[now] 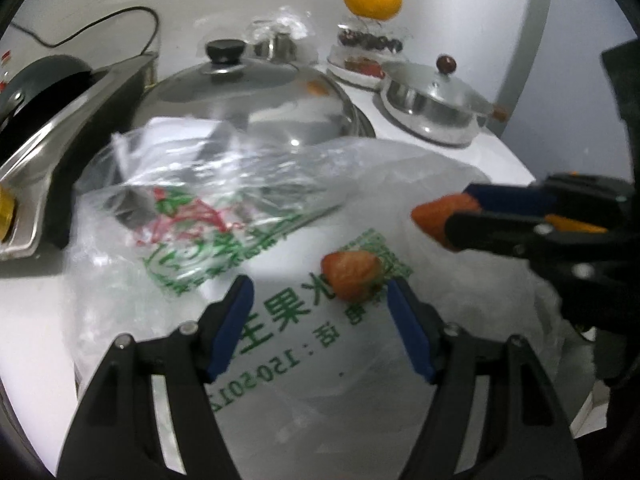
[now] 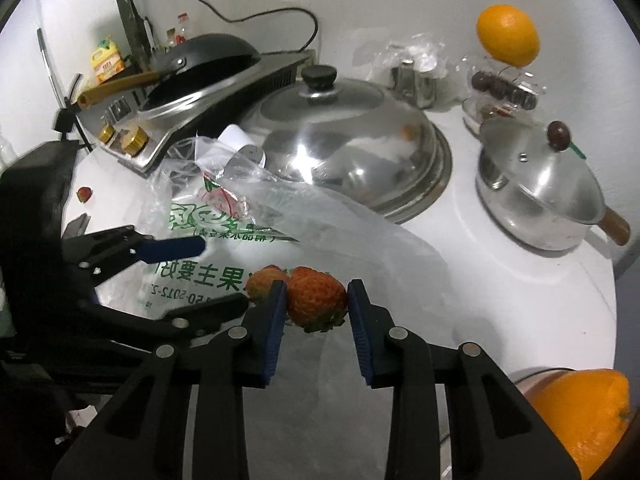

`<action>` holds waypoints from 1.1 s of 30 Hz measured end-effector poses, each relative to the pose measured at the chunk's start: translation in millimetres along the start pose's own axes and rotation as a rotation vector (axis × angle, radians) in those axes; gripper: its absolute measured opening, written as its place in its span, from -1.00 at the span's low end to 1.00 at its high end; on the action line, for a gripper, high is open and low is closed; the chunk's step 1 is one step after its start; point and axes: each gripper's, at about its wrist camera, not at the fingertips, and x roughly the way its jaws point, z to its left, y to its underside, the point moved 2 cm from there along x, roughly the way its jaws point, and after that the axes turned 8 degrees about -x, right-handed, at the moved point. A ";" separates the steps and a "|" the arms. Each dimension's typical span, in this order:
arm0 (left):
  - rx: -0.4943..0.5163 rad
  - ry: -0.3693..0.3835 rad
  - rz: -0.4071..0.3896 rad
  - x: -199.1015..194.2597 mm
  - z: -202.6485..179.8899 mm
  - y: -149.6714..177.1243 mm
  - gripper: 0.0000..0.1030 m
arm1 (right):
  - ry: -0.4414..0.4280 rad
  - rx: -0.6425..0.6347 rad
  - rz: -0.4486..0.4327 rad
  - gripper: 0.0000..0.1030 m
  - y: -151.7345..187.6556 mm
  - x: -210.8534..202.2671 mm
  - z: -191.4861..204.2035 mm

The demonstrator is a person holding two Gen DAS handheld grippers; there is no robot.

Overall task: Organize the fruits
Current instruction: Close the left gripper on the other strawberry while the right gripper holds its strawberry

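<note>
Left wrist view: the left gripper [image 1: 320, 296] hovers with its fingers apart and nothing between them, over a printed plastic bag [image 1: 280, 320] spread on the white table [image 1: 500, 152]; a loose strawberry [image 1: 351, 276] lies on the bag just inside the right-hand finger, at about 1 o'clock from the gap. At 3 o'clock the right gripper [image 1: 452, 220] carries a second strawberry [image 1: 436, 216]; blur leaves the contact unclear here. Right wrist view: the right gripper's fingers [image 2: 276, 308] are clamped on that held strawberry [image 2: 316, 300], both pads pressing its sides; the loose one sits at 10 o'clock, touching or just behind it. An orange [image 2: 508, 34] tops a clear box at 1 o'clock; another orange [image 2: 580, 416] sits at 4 o'clock. To do this well, lift gently to avoid bruising, and centre the left fingers over the loose berry without pinching the film.
</note>
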 end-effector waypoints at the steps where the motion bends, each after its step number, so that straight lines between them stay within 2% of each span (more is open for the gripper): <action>1: 0.007 -0.003 0.002 1.7 -3.4 -0.5 0.38 | 0.001 0.001 -0.005 -0.36 0.2 -1.8 -1.5; 10: 0.046 -0.047 0.034 24.7 -21.8 -8.8 0.38 | 0.007 0.011 -0.044 -0.36 6.2 -17.7 -7.8; 14: 0.043 -0.044 0.030 27.2 -23.1 -9.5 0.32 | 0.002 0.003 -0.057 -0.36 7.4 -23.3 -4.8; 16: 0.036 -0.042 0.036 28.7 -22.8 -9.3 0.05 | 0.000 0.000 -0.064 -0.36 8.9 -26.1 -3.3; 18: 0.037 -0.038 0.039 29.1 -22.7 -7.9 -0.10 | 0.003 -0.002 -0.068 -0.36 9.9 -28.3 -3.0; 19: 0.038 -0.032 0.038 29.0 -22.8 -7.2 -0.26 | 0.006 -0.004 -0.072 -0.36 10.4 -29.7 -2.9; 33: 0.017 -0.005 0.004 7.9 -19.2 -3.5 -0.29 | 0.055 -0.006 -0.105 -0.36 19.6 -58.0 2.8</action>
